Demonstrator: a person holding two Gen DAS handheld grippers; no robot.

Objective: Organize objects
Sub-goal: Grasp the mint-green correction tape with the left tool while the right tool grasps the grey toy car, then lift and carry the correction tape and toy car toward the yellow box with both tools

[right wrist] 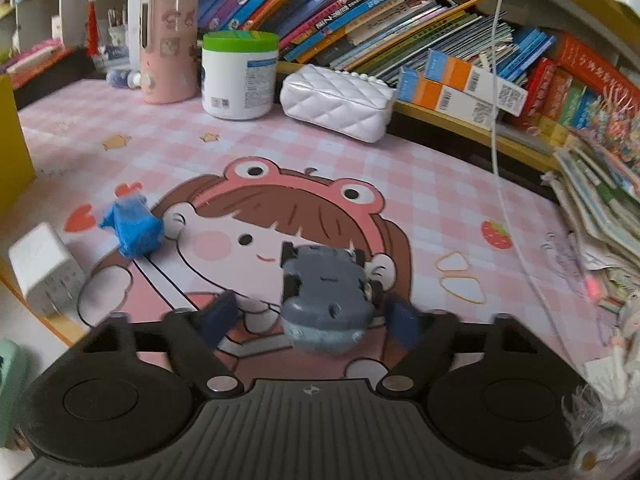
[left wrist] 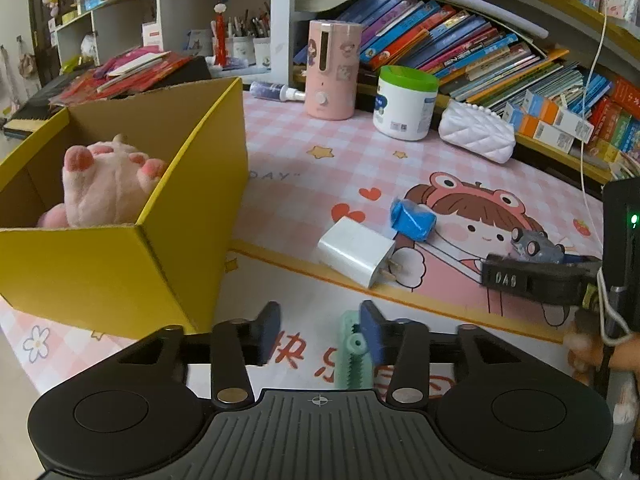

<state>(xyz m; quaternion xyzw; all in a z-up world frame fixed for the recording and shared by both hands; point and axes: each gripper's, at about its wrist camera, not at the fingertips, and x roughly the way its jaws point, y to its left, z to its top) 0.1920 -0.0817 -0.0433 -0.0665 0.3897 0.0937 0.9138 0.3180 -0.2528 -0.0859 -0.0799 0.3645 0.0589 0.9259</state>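
- Right gripper [right wrist: 316, 316]: astride grey toy car [right wrist: 324, 300] on mat [right wrist: 420, 168]; left pad clear of it, right-pad contact blurred, probably no grip yet.
- Left gripper [left wrist: 320, 330]: parted, empty; green clip [left wrist: 352, 354] beside right finger.
- Step: pickup of car. Next: firm closure, lift.
- Farther: white charger [left wrist: 356, 254], blue wad [left wrist: 412, 220].
- Farthest: yellow box [left wrist: 192, 168] holding plush [left wrist: 104, 180]; likely destination.

Both point steeply downward: the left gripper [left wrist: 320, 330] has jaws parted and empty, while the right gripper [right wrist: 312, 316] at its 3 o'clock has jaws apart.
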